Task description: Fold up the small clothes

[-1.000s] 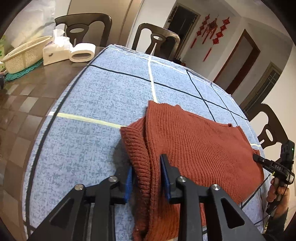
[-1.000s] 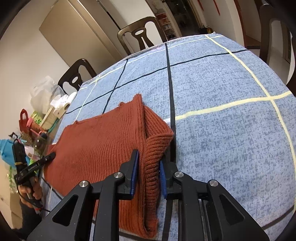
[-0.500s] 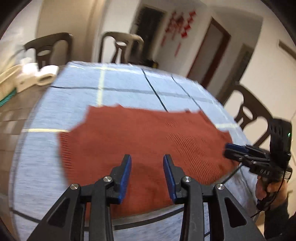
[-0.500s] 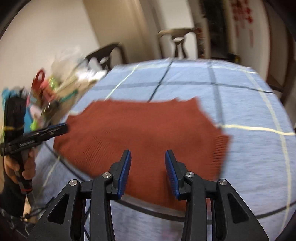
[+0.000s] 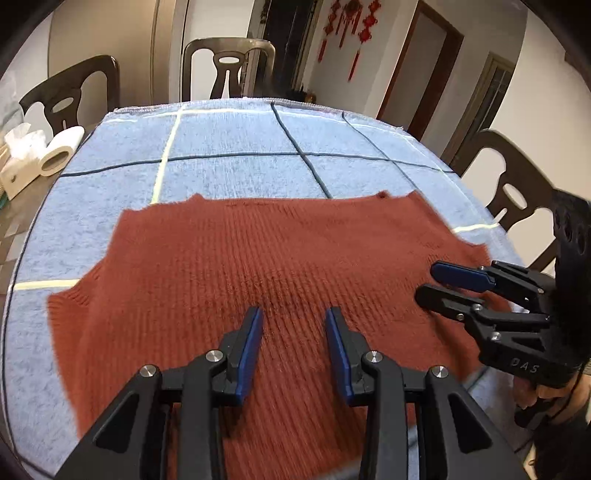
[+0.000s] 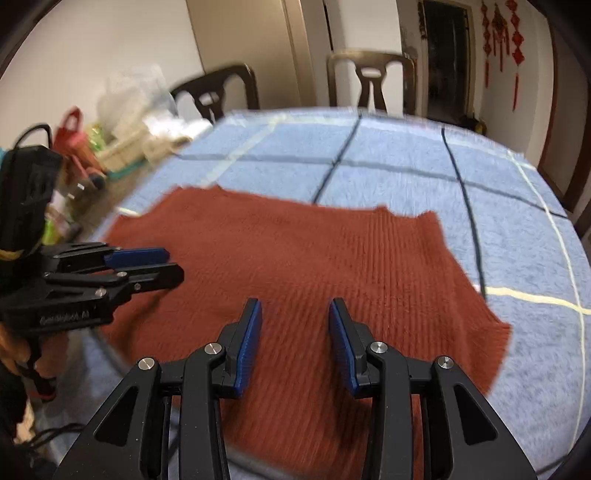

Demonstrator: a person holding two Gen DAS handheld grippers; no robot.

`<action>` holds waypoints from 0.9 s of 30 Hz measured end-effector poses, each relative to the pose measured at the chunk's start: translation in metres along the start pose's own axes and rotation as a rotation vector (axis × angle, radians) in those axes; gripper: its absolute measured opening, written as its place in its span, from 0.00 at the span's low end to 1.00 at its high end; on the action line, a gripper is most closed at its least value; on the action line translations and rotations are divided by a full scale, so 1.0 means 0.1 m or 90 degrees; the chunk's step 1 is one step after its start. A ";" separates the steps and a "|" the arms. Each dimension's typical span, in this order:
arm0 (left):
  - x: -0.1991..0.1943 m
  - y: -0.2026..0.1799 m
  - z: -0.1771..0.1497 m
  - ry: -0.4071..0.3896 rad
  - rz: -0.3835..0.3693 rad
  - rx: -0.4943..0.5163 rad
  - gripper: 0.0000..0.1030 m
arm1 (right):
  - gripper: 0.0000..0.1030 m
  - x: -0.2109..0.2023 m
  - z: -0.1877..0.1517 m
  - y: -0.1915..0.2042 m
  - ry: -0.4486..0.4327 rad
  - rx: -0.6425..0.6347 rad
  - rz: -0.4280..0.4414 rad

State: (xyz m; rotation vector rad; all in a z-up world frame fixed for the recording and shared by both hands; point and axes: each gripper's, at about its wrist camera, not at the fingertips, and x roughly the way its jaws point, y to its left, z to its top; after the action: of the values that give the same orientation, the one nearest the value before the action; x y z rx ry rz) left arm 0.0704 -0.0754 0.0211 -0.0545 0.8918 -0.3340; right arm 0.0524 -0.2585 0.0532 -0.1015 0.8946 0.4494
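A rust-red knitted sweater (image 5: 258,266) lies spread flat on the surface, which is covered by a light blue cloth (image 5: 236,173) crossed with dark and pale yellow lines. The sweater is the landmark here: it fills the near middle of the cloth, its ribbed edge lying toward the left side in the left wrist view and toward the right side in the right wrist view. The left gripper (image 5: 293,328) hovers above the near part of the sweater, its blue-padded fingers (image 5: 251,339) apart with nothing between them; they have just been opening. The right gripper (image 6: 293,325) hangs over the sweater's near part as well, its fingers (image 6: 249,332) also apart and gripping nothing, likewise just opened. In the left wrist view the right gripper shows at the sweater's right end, held by a hand (image 5: 546,398) at the edge of the frame; in the right wrist view the left gripper shows at the sweater's left end. Beyond the sweater's far edge the cloth lies bare. Left of the sweater, off the cloth, stand a roll of paper (image 5: 61,155) and a white tissue box (image 5: 18,162). Dark chairs (image 5: 229,70) stand behind the surface, far from the sweater, and red hangings (image 5: 351,26) decorate the wall past them.
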 end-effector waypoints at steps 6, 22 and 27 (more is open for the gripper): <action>-0.02 0.03 0.03 0.001 0.003 -0.007 0.38 | 0.38 0.01 0.07 -0.03 -0.006 0.006 -0.005; -0.20 0.18 -0.03 -0.028 0.020 -0.025 0.38 | 0.38 -0.15 0.00 -0.29 -0.025 0.028 -0.048; -0.43 0.05 -0.21 -0.041 -0.023 -0.009 0.39 | 0.38 -0.42 -0.18 -0.05 -0.042 -0.016 0.000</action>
State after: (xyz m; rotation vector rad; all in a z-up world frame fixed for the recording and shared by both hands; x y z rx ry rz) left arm 0.0305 -0.0550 0.0390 -0.0933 0.8303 -0.3580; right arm 0.0188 -0.2818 0.0737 -0.1095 0.8234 0.4614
